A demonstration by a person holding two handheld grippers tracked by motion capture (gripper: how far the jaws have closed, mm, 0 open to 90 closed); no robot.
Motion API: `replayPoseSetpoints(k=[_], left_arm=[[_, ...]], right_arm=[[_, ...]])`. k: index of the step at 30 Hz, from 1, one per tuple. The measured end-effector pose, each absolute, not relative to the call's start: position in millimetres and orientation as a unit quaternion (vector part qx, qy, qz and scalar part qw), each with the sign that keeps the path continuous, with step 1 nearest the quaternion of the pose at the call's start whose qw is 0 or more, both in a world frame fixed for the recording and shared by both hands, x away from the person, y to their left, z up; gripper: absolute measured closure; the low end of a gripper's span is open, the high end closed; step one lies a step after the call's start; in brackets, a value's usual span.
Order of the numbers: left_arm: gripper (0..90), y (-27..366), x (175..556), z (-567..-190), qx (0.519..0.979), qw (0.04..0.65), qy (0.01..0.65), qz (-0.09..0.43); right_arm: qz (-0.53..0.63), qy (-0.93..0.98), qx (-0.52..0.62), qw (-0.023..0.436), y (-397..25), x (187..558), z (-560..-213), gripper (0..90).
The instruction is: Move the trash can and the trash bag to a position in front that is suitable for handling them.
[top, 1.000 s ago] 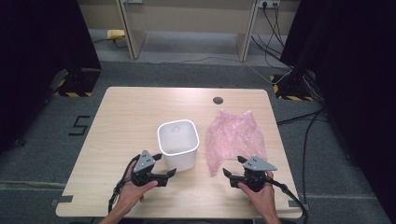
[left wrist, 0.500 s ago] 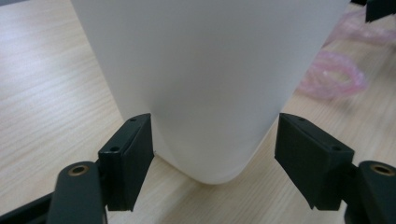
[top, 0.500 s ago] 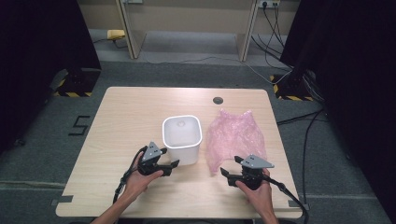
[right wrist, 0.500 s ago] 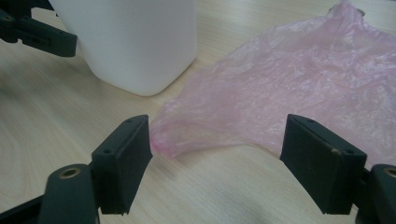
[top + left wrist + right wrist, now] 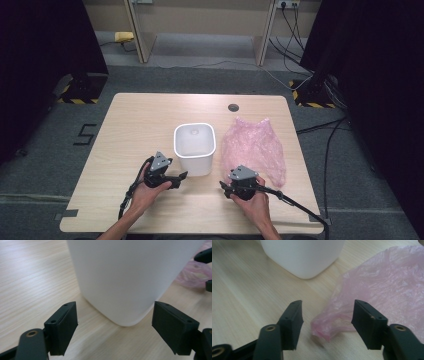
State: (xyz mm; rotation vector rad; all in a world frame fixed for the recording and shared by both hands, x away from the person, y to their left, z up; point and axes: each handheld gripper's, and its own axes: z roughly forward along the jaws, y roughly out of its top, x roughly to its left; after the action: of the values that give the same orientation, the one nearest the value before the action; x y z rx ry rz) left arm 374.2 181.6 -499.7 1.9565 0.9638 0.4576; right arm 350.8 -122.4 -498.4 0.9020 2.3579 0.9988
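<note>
Bag [image 5: 384, 287] corner between right jaws, unpinched.

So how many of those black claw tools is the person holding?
2. The left gripper is in the left hand, open, right before the white bin. The right gripper is in the right hand, open, at the near corner of the pink plastic bag.

Light wooden table [image 5: 135, 125], white bin [image 5: 194, 148] upright mid-table, pink plastic bag [image 5: 255, 147] flat beside it
</note>
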Motion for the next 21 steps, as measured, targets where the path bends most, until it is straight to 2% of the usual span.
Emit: replayPoseSetpoints(k=[1,4,5,6,8,9,10,12,15,21], left_arm=[[20.6,183.0,375.2,-499.8,0.786,0.446,0.389,0.179],[20.4,182.8,374.7,-500.1,0.787,0.445,0.387,0.182],[20.1,181.5,372.7,-500.4,0.793,0.443,0.378,0.179],[19.7,181.5,372.7,-500.4,0.793,0.443,0.378,0.179],[18.7,181.1,371.4,-500.9,0.797,0.443,0.372,0.174],[16.8,181.5,371.1,-502.1,0.801,0.44,0.368,0.171],[16.8,182.4,370.8,-503.5,0.804,0.438,0.366,0.167],[17.0,186.5,370.1,-506.8,0.804,0.437,0.37,0.161],[16.9,197.6,371.6,-510.5,0.809,0.423,0.378,0.152],[16.9,223.1,373.5,-515.5,0.814,0.392,0.397,0.163]], right_arm=[[0.355,0.851,0.325,0.211,-123.7,352.4,-499.4,47.5],[0.338,0.859,0.322,0.211,-125.6,352.7,-500.2,51.3],[0.328,0.864,0.319,0.209,-125.9,352.1,-500.7,56.4],[0.328,0.864,0.319,0.209,-125.9,352.1,-500.7,56.4],[0.322,0.869,0.31,0.212,-126.9,351.1,-501.2,64.9],[0.326,0.87,0.303,0.21,-128.9,350.3,-500.4,74.0],[0.326,0.87,0.303,0.21,-128.9,350.3,-500.4,74.0],[0.33,0.87,0.29,0.222,-131.4,349.0,-497.4,81.7],[0.349,0.866,0.289,0.21,-139.8,345.5,-494.5,86.7],[0.349,0.861,0.307,0.205,-179.8,335.6,-490.9,86.9]])
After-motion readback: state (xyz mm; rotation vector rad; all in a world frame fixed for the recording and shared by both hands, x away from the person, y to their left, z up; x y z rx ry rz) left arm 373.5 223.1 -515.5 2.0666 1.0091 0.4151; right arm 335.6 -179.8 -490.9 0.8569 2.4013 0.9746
